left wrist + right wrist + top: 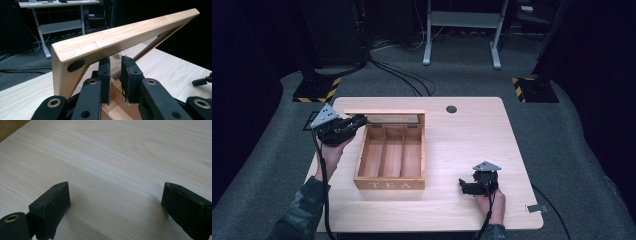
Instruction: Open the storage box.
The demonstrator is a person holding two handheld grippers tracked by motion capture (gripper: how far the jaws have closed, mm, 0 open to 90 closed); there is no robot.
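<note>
A wooden tea box (pixel 389 160) with three bare compartments and "TEA" on its front stands on the table, its lid (pixel 384 114) raised at the back. My left gripper (pixel 359 120) is at the lid's left end. In the left gripper view its jaws (pixel 116 72) stand nearly together just under the lid's front rail (pixel 120 37), beside a black rubber bumper (pixel 75 65). I cannot tell whether they pinch any part of the lid. My right gripper (pixel 464 186) rests near the table's front right, open (pixel 116 200) over bare wood.
The light wooden table (pixel 472 140) has a round cable hole (pixel 451 109) at the back. Cables run over the grey floor behind, past a white desk frame (pixel 462 30) and two stands with yellow-black bases (pixel 317 90).
</note>
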